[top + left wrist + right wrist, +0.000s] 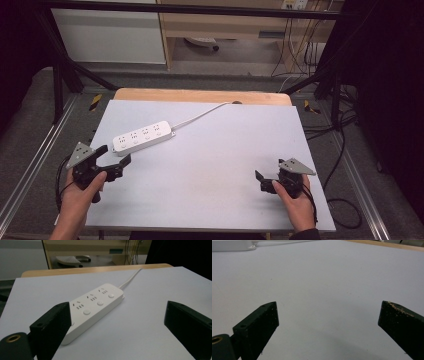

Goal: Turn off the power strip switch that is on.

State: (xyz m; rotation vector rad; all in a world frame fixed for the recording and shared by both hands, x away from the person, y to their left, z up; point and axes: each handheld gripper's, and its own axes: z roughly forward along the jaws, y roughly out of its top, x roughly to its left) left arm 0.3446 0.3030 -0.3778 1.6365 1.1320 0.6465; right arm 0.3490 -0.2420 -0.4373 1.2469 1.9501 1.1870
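1. You are holding the left claw [116, 156] at the near left of the table [210, 150], its jaws spread wide and gripping nothing.
2. The left claw is pointing toward the white power strip [143, 136], which is lying flat on the grey surface just beyond the jaw tips (not touching them, as far as the high view is showing).
3. In the left gripper view, the power strip [93, 306] is sitting between and beyond the two black jaws, with its near end partly hidden behind the left jaw.
4. The strip's white cable [200, 116] is running away from its far end toward the wooden back edge of the table.
5. You are holding the right claw [264, 181] at the near right of the table, well apart from the strip, its jaws also spread and empty.
6. In the right gripper view, the jaws are framing bare grey surface, and one end of the strip [232, 245] is showing at the upper left.
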